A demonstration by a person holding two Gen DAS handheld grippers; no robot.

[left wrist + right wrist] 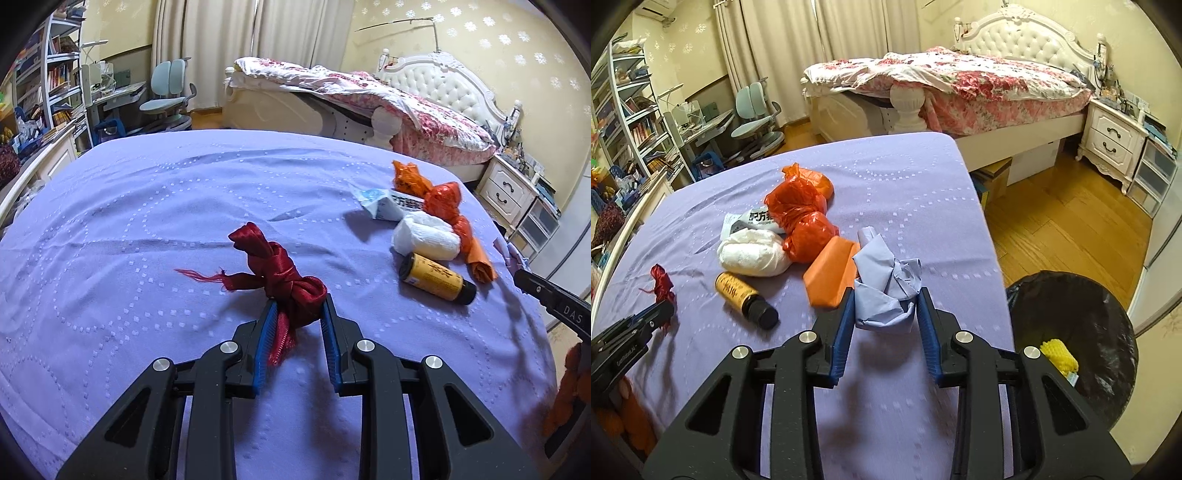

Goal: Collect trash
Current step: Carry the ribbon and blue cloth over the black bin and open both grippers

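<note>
Red satin comes first on our left: the knotted red ribbon (286,280) sits pinched between the blue pads of our left gripper (297,308), jaws closed on its lower knot, out on the open middle of the purple bedcover (147,206). We hold it low on the bundle, probably so the loose frayed tails hang free rather than slipping out.

Moving right, the uncollected pile lies toward the bedcover's right edge: a yellow bottle with a black cap (744,299) on its side, a white wad of tissue (751,253) just behind it, a printed packet (753,221) partly under the orange plastic bag (801,218), and an orange folded sheet (831,275) leaning against the bag. They touch one another in one cluster, so we judge single picks are easier from its outer members.

Next, our right gripper (886,308) has its jaws clamped on the crumpled blue paper (886,291), near the right edge of the bedcover.

Furthest right, off that edge and on the floor, stands the black-lined bin (1089,306) with a yellow foam net (1058,356) already inside, close enough that the paper has only a short swing across.
</note>
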